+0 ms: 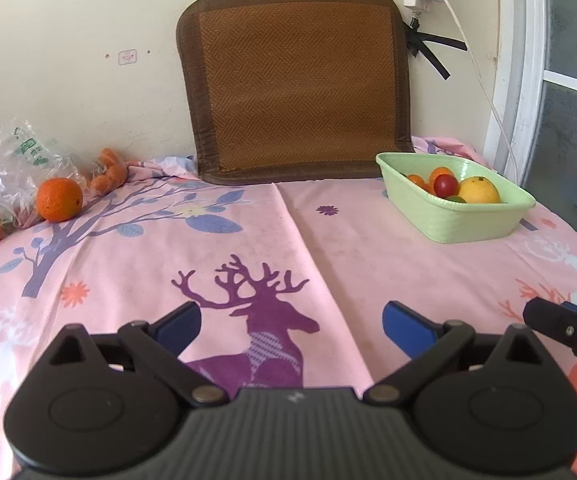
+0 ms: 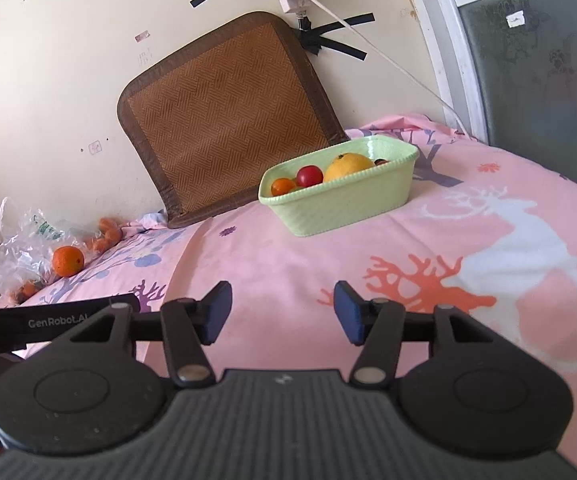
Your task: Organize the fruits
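Ribbed plastic basket (image 1: pixel 472 224), woven mat (image 1: pixel 296 88)

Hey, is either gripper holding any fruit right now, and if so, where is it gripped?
Nothing is held. The left gripper and the right gripper both stand open over the pink cloth, nothing between their pads.

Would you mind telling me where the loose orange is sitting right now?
The orange lies on the pink sheet at the far left in both views, against the clear plastic bag, well apart from the green basket on the right.
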Motion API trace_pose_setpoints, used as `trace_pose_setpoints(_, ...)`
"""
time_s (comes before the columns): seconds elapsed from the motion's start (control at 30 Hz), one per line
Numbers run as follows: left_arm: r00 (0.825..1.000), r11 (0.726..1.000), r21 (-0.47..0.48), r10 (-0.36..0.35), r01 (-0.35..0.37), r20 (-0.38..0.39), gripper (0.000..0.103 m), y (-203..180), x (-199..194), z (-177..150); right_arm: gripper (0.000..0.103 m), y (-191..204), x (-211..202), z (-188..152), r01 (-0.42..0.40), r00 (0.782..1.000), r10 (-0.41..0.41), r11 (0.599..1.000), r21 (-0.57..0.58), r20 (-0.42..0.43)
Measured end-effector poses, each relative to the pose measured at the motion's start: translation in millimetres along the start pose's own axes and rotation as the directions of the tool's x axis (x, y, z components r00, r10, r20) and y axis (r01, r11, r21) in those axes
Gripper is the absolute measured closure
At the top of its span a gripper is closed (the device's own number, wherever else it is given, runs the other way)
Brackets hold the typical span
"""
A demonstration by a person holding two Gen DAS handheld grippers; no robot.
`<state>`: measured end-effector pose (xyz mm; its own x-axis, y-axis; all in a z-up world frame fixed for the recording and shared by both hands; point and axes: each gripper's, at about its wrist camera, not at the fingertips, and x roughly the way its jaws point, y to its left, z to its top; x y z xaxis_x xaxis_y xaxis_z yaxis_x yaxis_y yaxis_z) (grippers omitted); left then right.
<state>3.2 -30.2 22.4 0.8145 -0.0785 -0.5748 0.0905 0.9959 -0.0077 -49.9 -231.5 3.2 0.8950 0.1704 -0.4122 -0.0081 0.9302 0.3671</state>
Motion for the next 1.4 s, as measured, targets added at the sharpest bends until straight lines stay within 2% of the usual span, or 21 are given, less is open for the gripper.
trace_pose_setpoints(0.17,1.000,1.000,-0.005,0.019,-0.019,0.012,0.000,7.5,-5.4,-3.3,0.043,6.7,-1.7,0.5,0.003,1.000,-0.003,1.000,-0.004,0.004)
trace_pose_setpoints(0.4,0.998,0.998,0.041,0.036,-0.038,0.051,0.000,0.7,-16.0,-1.8,0.035,8.0,-1.7,2.6,0.013,1.000,-0.013,1.000,0.011,0.017)
trace_pose_setpoints(0.53,0.997,0.996,0.083,0.040,-0.045,0.069,0.000,-8.0,-18.2,-1.4,0.035,4.8,-1.9,2.1,0.021,1.000,-0.021,1.000,0.021,0.016)
trace_pose_setpoints(0.67,0.998,0.993,0.113,0.030,-0.037,0.060,0.000,-16.1,-17.8,-3.5,0.034,0.1,0.0,1.5,0.031,0.999,-0.032,0.999,0.042,0.013)
trace_pose_setpoints(0.83,0.995,0.984,0.160,0.064,-0.076,0.076,0.000,-26.1,-19.0,-6.3,0.030,-2.4,2.6,0.4,0.033,0.999,-0.034,0.998,0.055,0.012)
trace_pose_setpoints(1.4,0.998,0.984,0.168,0.051,-0.058,0.043,0.000,-31.9,-14.2,-5.9,0.029,-12.9,2.9,-0.7,0.038,0.999,-0.039,0.996,0.086,0.009)
